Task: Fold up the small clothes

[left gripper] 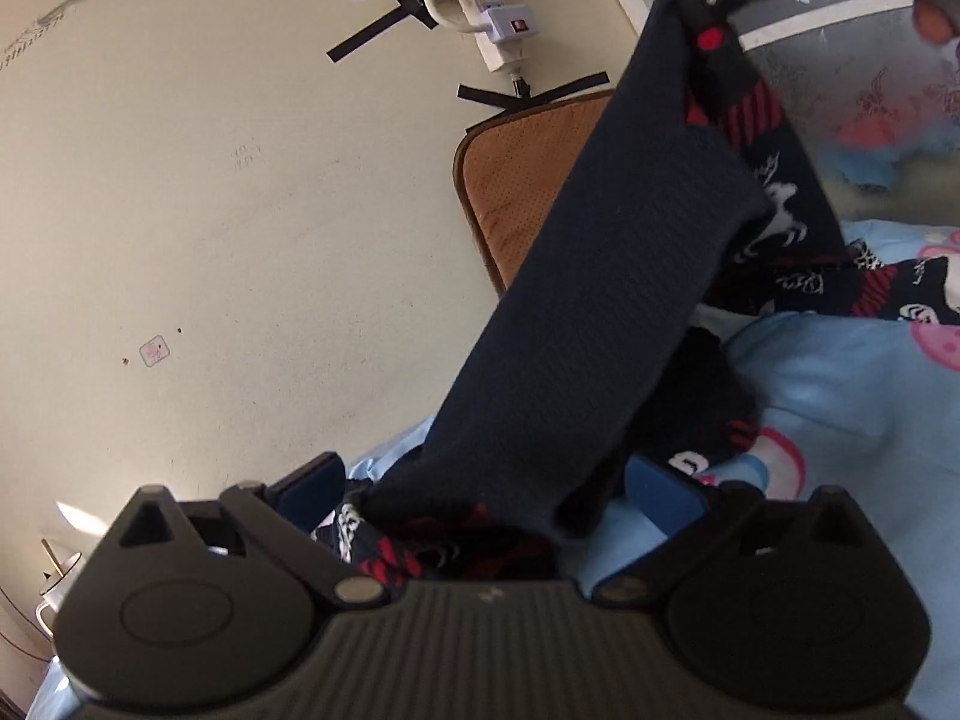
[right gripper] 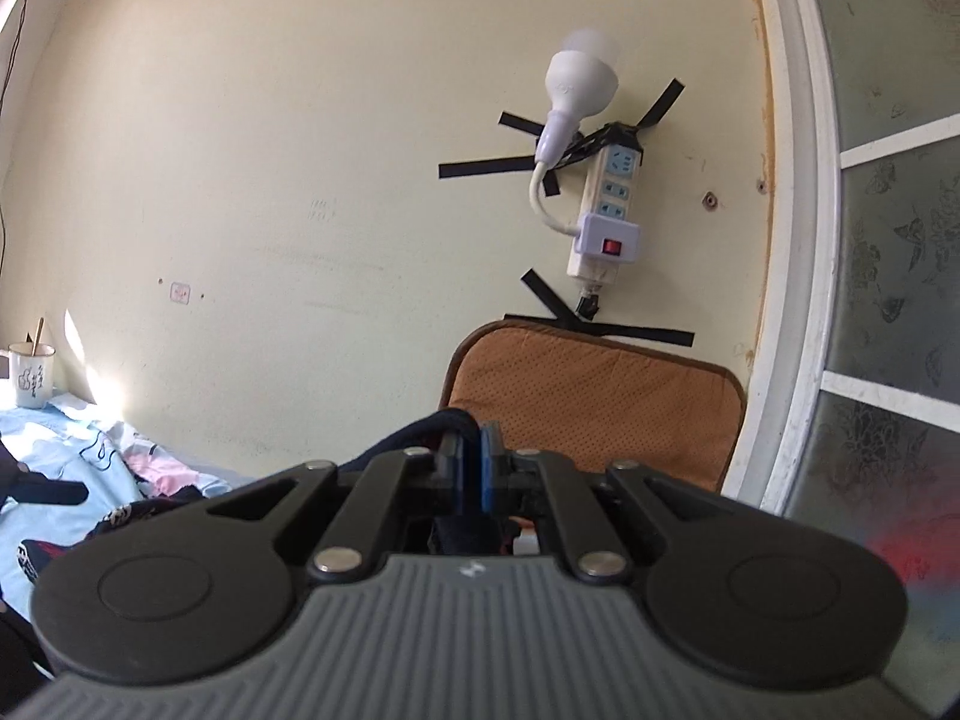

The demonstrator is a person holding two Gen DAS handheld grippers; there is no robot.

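A dark navy garment (left gripper: 600,300) hangs in a long band from my right gripper (left gripper: 714,18) at the upper right, down to the bed just in front of my left gripper (left gripper: 489,480). The left gripper stands wide open; the cloth's lower end lies between its blue pads (left gripper: 318,480) and neither pad presses on it. In the right wrist view my right gripper (right gripper: 480,468) is shut, its blue pads clamped on a bunched edge of the navy garment (right gripper: 432,426), held up level facing the wall. The garment's inside shows a red and white pattern.
A light blue cartoon bedsheet (left gripper: 840,420) covers the bed, with another dark patterned garment (left gripper: 870,294) lying on it. A brown cushion (right gripper: 600,396) leans on the wall under a taped power strip (right gripper: 606,210). A cup (right gripper: 31,375) stands far left; a frosted glass door (right gripper: 888,300) is at the right.
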